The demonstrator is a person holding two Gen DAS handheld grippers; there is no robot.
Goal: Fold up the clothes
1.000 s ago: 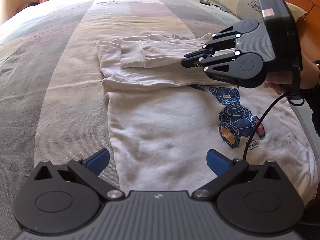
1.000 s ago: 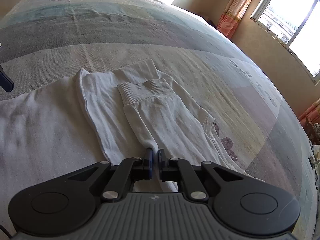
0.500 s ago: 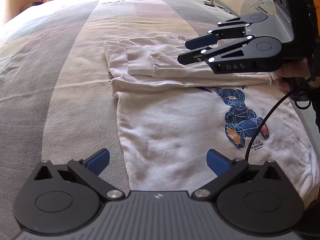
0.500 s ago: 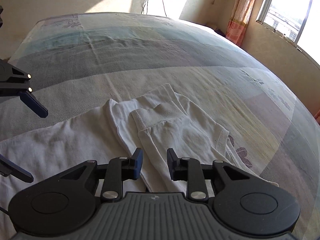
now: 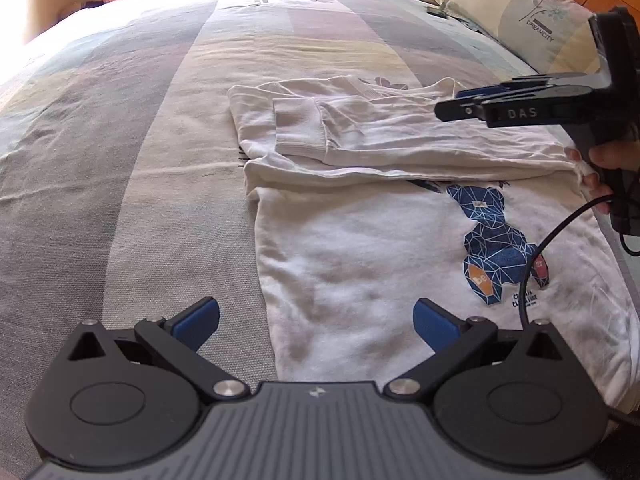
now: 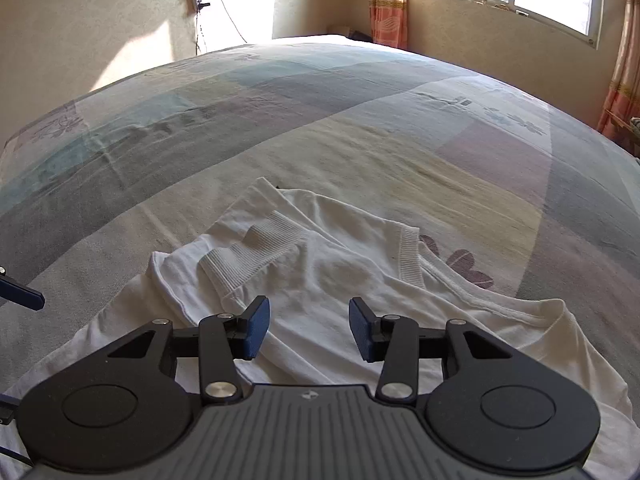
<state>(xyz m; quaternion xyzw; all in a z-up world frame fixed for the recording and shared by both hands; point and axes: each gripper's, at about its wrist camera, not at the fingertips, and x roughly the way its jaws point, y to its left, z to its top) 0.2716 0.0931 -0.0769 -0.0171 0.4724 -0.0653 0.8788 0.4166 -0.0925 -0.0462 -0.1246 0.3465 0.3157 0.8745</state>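
Both claws apart & empty: right claw (image 6: 306, 326) over folded-in sleeve (image 6: 256, 254), left claw (image 5: 316, 320) above sweatshirt (image 5: 360, 264) hem; next needs grip on unfolded side.

Two low wrist views, shared sweatshirt (image 5: 360, 264)
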